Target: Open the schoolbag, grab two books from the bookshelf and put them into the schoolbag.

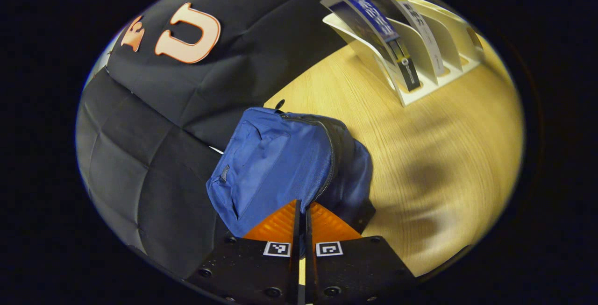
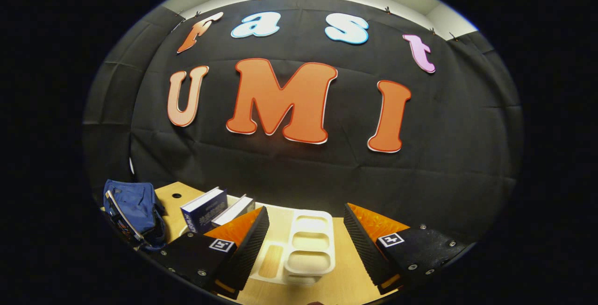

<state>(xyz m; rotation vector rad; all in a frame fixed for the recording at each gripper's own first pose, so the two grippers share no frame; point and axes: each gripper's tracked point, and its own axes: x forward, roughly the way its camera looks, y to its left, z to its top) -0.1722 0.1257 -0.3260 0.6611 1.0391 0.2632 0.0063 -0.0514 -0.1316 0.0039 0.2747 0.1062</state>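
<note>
- Schoolbag (image 1: 280, 165) sits on table (image 1: 420, 165), zip looks shut; left gripper (image 1: 302, 211) fingers closed just before bag, clamping nothing I can confirm.
- Right gripper (image 2: 306, 230) wide open, empty, facing bookshelf (image 2: 308, 244) beside bag.
- Risk: soft bag drags along if zip pull slips.
- Books (image 2: 205, 209) lean; one-finger contact could topple them.

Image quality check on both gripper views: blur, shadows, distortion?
Left gripper view: table grain smeared by motion blur, soft dark shadows on it, schoolbag fairly sharp. Right gripper view: sharp, strong fisheye bending of the wall; bookshelf brightly lit, books readable in outline.
</note>
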